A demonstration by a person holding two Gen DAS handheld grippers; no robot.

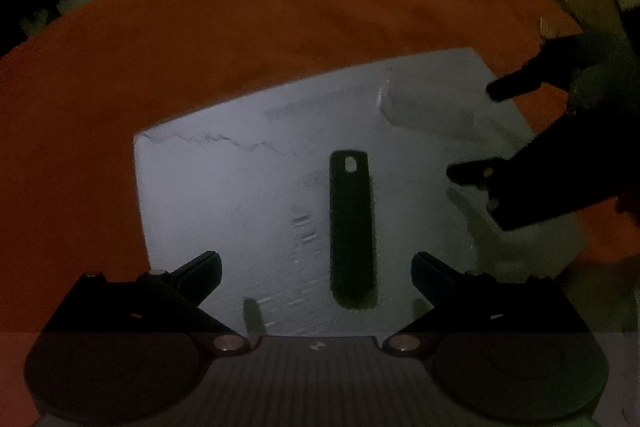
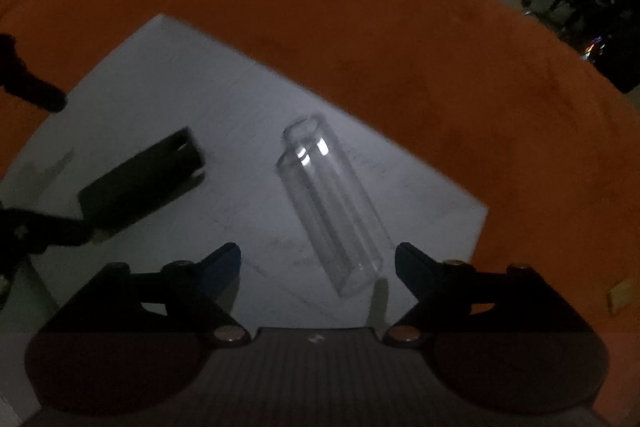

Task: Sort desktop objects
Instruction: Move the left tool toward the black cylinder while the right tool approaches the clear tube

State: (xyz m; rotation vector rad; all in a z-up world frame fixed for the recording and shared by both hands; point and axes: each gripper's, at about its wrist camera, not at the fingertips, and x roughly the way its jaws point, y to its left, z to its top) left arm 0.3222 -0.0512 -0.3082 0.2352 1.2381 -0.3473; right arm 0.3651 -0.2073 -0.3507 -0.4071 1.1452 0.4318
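1. Desk (image 1: 280, 27) under a rust-orange fuzzy cloth takes up most of both views. The dim light is the first hazard: edges read poorly, so a grasp could land off-centre.
2. White rectangular foam board (image 1: 224, 195) lies flat on the cloth and carries both objects. It looks light and already cracked near one corner, so a hand-held gripper pressing down could shift or tip it and scatter what rests on it.
3. Clear plastic oblong case (image 2: 332, 203) lies on its side on the board, straight ahead of the right hand-held gripper (image 2: 318, 263), whose jaws stand wide apart and empty. Its slick, see-through walls likely offer little grip; a pinch near one end could squirt it out.
4. Flat black bar with a small slot at its far end (image 1: 352, 227) lies on the board just ahead of the left hand-held gripper (image 1: 316, 269), also spread open and holding nothing. Being thin, it may slide ahead of the fingers rather than lift.
5. Both tools work near each other and could collide.
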